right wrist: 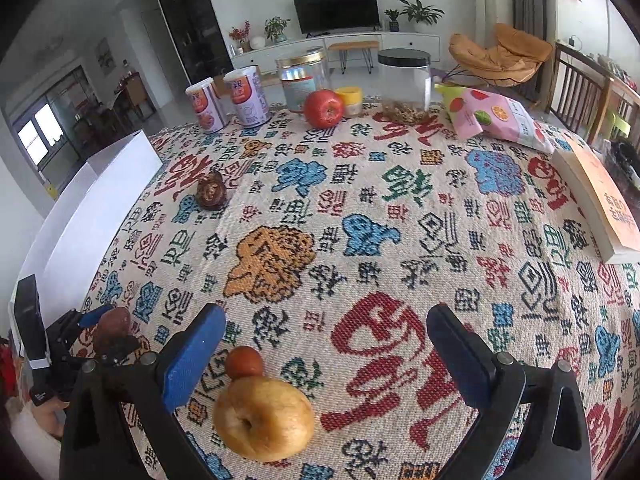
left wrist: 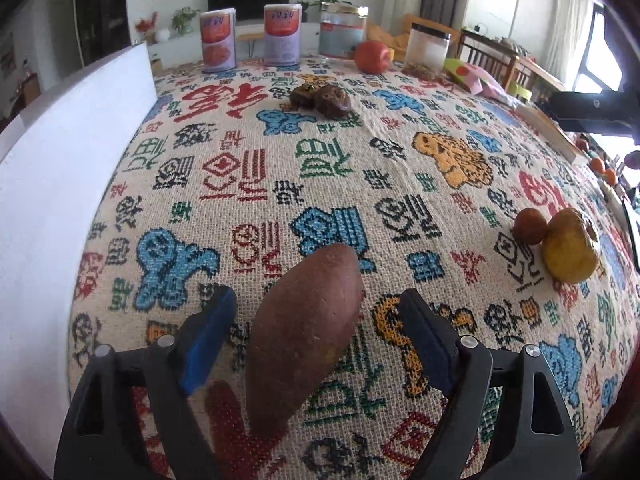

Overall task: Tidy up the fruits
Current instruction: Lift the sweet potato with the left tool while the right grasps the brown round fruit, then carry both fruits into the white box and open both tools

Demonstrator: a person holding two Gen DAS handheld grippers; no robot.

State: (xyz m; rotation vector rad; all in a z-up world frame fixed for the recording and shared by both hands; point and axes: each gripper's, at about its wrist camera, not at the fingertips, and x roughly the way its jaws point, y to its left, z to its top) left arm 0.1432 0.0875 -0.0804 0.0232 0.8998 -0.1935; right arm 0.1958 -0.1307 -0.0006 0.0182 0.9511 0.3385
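Note:
A brown sweet potato (left wrist: 304, 336) lies on the patterned cloth between the open fingers of my left gripper (left wrist: 320, 312), not clamped. A yellow pear (right wrist: 262, 418) with a small red-brown fruit (right wrist: 243, 362) touching it lies between the open fingers of my right gripper (right wrist: 326, 344), nearer the left finger. The pear (left wrist: 570, 246) and small fruit (left wrist: 530, 226) also show in the left wrist view at the right. A red apple (right wrist: 324, 108) stands at the far side. Two dark mushrooms (left wrist: 322, 98) lie mid-table. My left gripper (right wrist: 106, 328) with the sweet potato shows in the right wrist view.
A white box (left wrist: 60, 184) stands along the left edge. Two cans (right wrist: 226, 100), a gold-lidded jar (right wrist: 304, 80), a black-lidded jar (right wrist: 404, 80) and a small yellow-lidded pot (right wrist: 350, 100) line the far side. A snack bag (right wrist: 496, 116) and a book (right wrist: 600, 196) lie at right.

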